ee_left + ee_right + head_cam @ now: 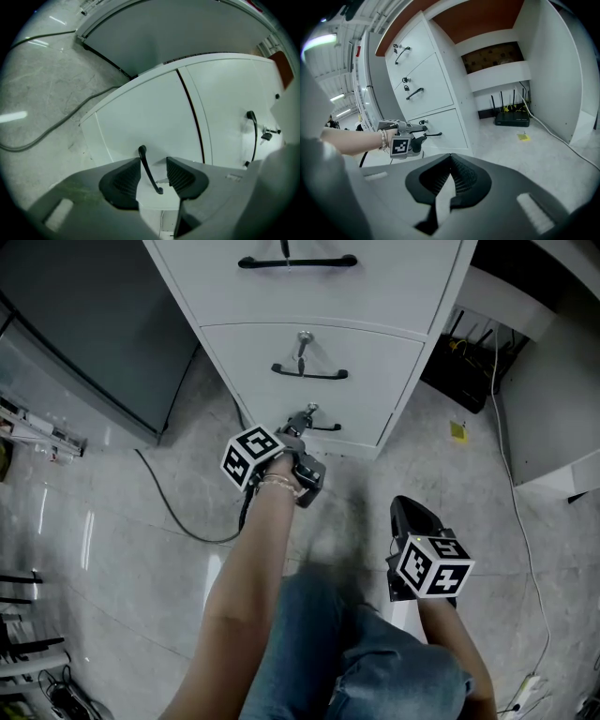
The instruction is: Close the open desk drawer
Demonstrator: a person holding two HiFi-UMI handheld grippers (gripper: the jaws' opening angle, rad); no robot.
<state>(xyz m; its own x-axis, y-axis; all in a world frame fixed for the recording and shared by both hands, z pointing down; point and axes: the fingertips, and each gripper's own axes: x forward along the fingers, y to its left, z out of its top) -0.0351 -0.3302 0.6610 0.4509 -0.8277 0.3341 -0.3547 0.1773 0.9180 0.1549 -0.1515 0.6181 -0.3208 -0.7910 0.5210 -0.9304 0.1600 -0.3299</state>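
Observation:
A white cabinet of three drawers stands on the floor. My left gripper (306, 420) is at the bottom drawer (364, 424), whose front looks about level with the drawers above. In the left gripper view, the drawer's thin black handle (149, 171) runs between the two spread pads of the left gripper (153, 177), which is open and not clamped on it. The right gripper view shows the left gripper (422, 137) at that handle (433, 134). My right gripper (409, 510) hangs back over the floor, away from the cabinet, and this right gripper (451, 160) is shut on nothing.
The middle drawer (375, 362) has a key in its lock (302, 338). A black cable (173, 512) crosses the floor on the left. A black router (512, 118) and a yellow tag (457, 431) lie under the desk on the right. The person's knee in jeans (356, 652) is below.

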